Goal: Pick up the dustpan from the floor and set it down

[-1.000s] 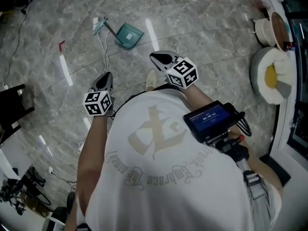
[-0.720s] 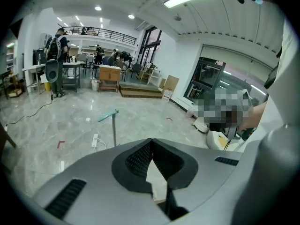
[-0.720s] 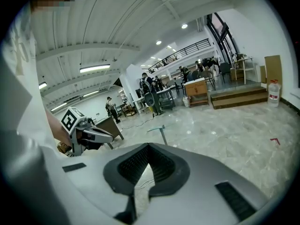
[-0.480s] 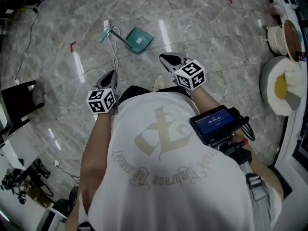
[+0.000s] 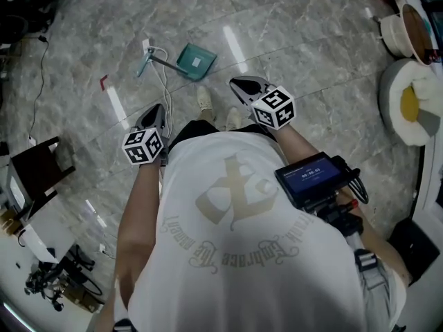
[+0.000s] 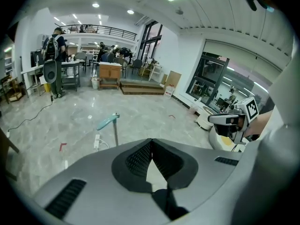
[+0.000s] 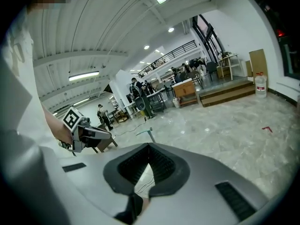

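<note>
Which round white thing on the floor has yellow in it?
The bigger one, lower in the head view; the smaller one above it is brown inside.

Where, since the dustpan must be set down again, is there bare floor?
Bare marble lies between the dustpan and the round cushion at right, and between the white cable and the dark chair at left. Crowded by the dustpan's handle: power strip and cable.

The left gripper's (image 6: pixel 151 142) own grey body hides the dustpan's (image 6: pixel 112 125) pan; only the handle rises above it. The right gripper (image 7: pixel 149 146) covers all but the handle tip (image 7: pixel 146 133) ahead of it. Far beyond both, the people (image 6: pixel 55 46) at desks are too small to make out.
</note>
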